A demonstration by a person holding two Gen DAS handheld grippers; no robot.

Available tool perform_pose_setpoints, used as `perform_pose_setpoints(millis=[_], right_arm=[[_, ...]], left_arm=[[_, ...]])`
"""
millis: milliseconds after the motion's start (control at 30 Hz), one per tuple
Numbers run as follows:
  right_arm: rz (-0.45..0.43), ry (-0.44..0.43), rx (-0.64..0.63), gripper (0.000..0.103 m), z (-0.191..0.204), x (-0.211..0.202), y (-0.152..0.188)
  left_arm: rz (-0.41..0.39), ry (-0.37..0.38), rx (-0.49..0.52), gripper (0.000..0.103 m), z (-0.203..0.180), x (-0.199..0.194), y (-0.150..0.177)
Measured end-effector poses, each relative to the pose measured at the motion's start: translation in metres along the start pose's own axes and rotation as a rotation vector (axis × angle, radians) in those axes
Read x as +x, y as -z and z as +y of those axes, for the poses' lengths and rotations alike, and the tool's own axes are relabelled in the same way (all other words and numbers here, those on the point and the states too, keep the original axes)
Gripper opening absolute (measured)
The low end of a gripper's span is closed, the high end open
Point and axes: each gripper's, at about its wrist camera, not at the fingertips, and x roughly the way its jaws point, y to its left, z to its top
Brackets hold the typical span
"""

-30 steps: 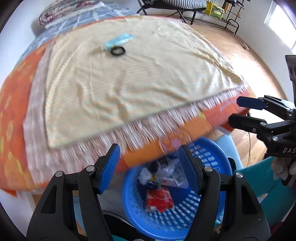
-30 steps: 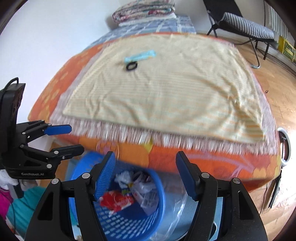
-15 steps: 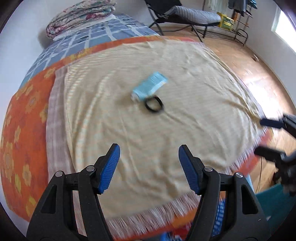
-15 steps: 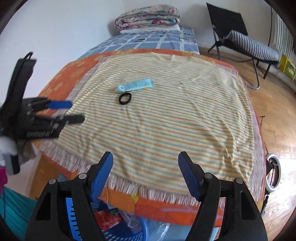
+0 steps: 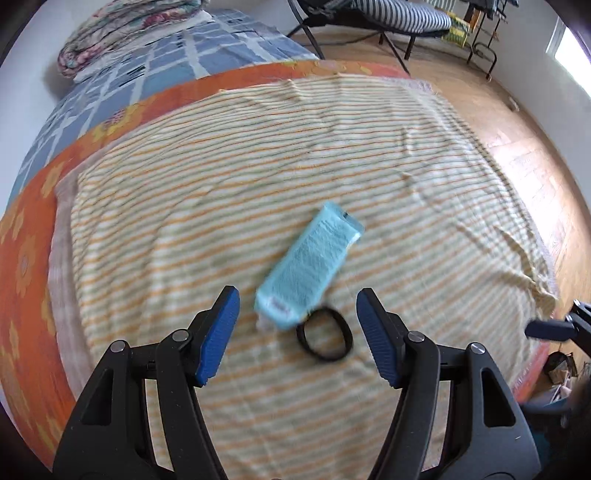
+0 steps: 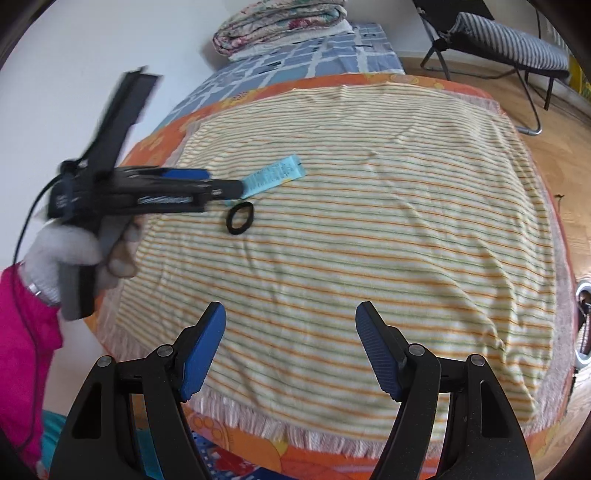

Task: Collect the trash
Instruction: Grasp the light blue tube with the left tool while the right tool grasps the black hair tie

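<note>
A light blue wrapper (image 5: pixel 309 265) lies on the striped yellow blanket (image 5: pixel 184 221), with a black hair band (image 5: pixel 325 334) touching its near end. My left gripper (image 5: pixel 297 332) is open and empty, its jaws either side of the wrapper's near end and the band, just above them. In the right wrist view the left gripper (image 6: pixel 221 184) reaches in from the left to the wrapper (image 6: pixel 275 177) and band (image 6: pixel 240 218). My right gripper (image 6: pixel 290 350) is open and empty over the blanket's near fringe.
The blanket covers an orange flowered bedspread (image 5: pixel 26 258). Folded quilts (image 6: pixel 280 26) lie at the head of the bed. A striped folding chair (image 6: pixel 509 40) stands on the wooden floor at the right. A ring light (image 6: pixel 583 299) lies on the floor beside the bed.
Both grippers rose from over the blue basket and moved out over the bed. The left gripper advanced up to the wrapper and hair band.
</note>
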Motion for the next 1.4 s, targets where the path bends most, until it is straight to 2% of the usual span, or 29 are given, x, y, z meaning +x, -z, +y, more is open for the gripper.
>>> perform_pose_setpoints(millis=[233,433,567,667,833,967,1033,1133,1233,1400], right_arm=[[0.024,-0.031,0.022,0.072,-0.001,0.02,-0.013],[0.023,-0.057,0.043,0.072,0.002,0.033,-0.025],[0.02,-0.048,0.029,0.067,0.009,0.043,-0.035],[0.022,-0.045,0.05,0.058,0.01,0.052,-0.043],[0.034,-0.042,0.081,0.039,0.01,0.07,-0.057],[0.05,-0.03,0.091,0.037,0.011,0.086,-0.063],[0.055,-0.035,0.1,0.033,0.012,0.093,-0.066],[0.052,-0.029,0.104,0.033,0.014,0.1,-0.07],[0.046,-0.023,0.104,0.033,0.019,0.107,-0.075],[0.041,0.008,0.075,0.027,0.031,0.118,-0.084]], left_arm=[[0.051,-0.025,0.04,0.068,-0.003,0.03,-0.021],[0.06,0.001,-0.021,0.068,0.01,0.041,-0.025],[0.045,0.005,-0.043,0.047,0.017,0.037,-0.024],[0.037,-0.008,-0.055,0.04,0.026,0.033,-0.02],[0.026,0.003,-0.086,0.034,0.044,0.027,-0.005],[0.025,0.022,-0.114,0.024,0.061,0.02,0.011],[0.027,0.024,-0.118,0.024,0.067,0.017,0.02],[0.029,0.021,-0.095,0.024,0.07,0.013,0.031],[0.045,0.028,-0.076,0.038,0.068,0.011,0.037],[0.039,-0.047,-0.021,0.05,0.054,0.009,0.039]])
